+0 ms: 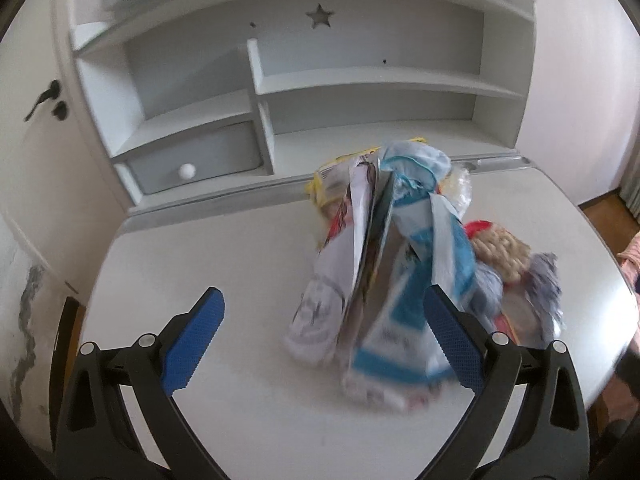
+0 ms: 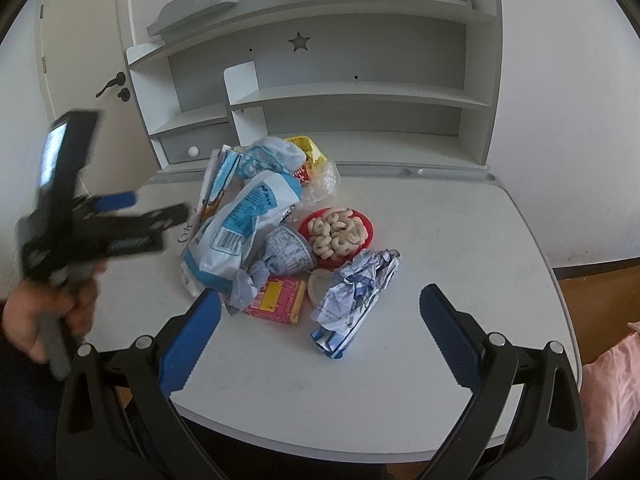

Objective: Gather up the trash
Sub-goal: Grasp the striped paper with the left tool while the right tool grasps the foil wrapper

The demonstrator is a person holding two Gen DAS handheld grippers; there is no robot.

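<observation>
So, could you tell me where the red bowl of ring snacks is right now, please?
In the right wrist view, the red bowl sits mid-table on the right edge of the trash pile, just behind the crumpled wrapper and right of the grey cup.

White counter [image 2: 460, 240], pale grey shelf unit [image 2: 360, 92] with star cutout [image 2: 299, 41] and knobbed drawer [image 2: 188, 148], white door [image 2: 80, 40] at left, wooden floor [image 2: 596, 284] at right

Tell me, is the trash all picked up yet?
Not yet. Nothing looks collected: the blue-and-white bag, crumpled wrapper and pink box all lie on the desk. The left gripper and right gripper are open and hold nothing.
</observation>
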